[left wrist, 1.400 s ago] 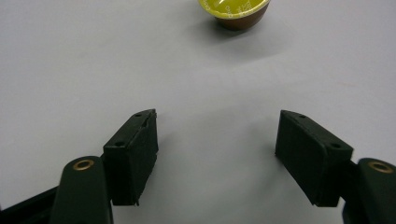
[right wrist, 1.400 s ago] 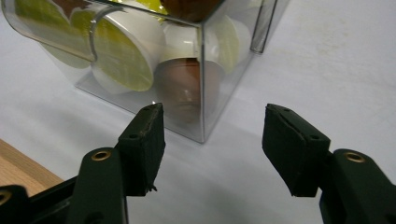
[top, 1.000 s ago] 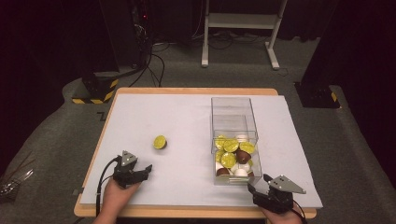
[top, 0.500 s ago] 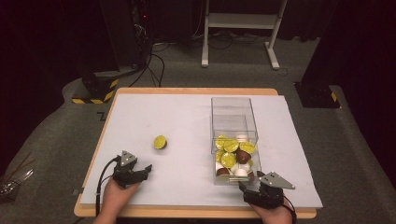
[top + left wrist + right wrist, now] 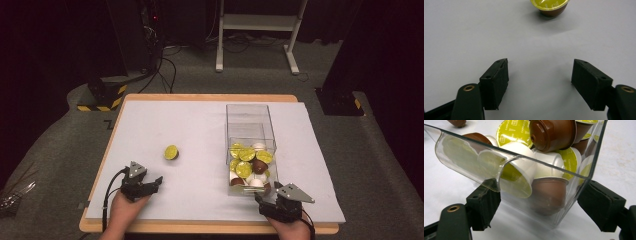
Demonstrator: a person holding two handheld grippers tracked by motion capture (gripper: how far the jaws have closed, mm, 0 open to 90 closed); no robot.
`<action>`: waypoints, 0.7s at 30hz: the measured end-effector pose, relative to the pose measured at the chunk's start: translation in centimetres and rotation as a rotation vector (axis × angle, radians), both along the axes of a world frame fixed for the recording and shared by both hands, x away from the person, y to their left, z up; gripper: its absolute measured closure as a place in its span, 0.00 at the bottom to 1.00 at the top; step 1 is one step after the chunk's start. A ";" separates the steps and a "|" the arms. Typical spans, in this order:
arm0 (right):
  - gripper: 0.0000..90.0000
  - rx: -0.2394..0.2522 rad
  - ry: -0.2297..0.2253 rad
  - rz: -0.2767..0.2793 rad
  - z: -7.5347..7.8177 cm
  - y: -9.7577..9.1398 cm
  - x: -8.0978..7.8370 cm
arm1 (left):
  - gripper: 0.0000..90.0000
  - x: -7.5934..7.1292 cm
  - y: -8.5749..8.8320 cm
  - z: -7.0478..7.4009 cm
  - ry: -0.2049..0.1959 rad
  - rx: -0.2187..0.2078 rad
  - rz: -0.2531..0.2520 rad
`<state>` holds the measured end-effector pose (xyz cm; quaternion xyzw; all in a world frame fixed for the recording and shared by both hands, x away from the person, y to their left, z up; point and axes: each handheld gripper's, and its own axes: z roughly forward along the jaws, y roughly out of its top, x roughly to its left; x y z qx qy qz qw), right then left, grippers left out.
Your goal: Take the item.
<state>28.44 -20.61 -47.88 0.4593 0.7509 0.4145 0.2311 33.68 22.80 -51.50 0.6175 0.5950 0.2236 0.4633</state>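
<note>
Both tongs stand apart; the right tongs (image 5: 536,212) straddle the clear box (image 5: 250,145) (rigid, slippery, probably light); grip its walls; left tongs (image 5: 540,85) idle.

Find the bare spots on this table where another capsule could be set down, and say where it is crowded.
Bare: the far left mat beyond the lone capsule, and the stretch between it and the clear box. Crowded: inside the box and around the right gripper.
</note>
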 end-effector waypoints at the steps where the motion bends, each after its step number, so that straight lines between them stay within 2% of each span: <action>1: 0.21 -0.001 -0.002 -0.001 0.0 0.1 0.1 | 0.33 0.0 0.0 0.0 0.000 -0.002 0.001; 9: 0.23 -0.005 -0.010 -0.007 0.1 0.3 0.5 | 0.33 0.0 0.1 0.0 0.003 0.001 -0.004; 13: 0.24 -0.017 -0.015 -0.006 0.2 0.2 0.8 | 0.33 0.0 0.2 0.0 0.005 0.016 -0.015; 15: 0.25 -0.018 -0.015 -0.010 0.3 0.1 0.8 | 0.33 0.0 0.1 0.0 0.003 0.004 -0.007; 21: 0.26 -0.004 -0.023 -0.021 0.5 -0.3 1.3 | 0.33 0.0 0.1 0.0 0.005 0.010 -0.012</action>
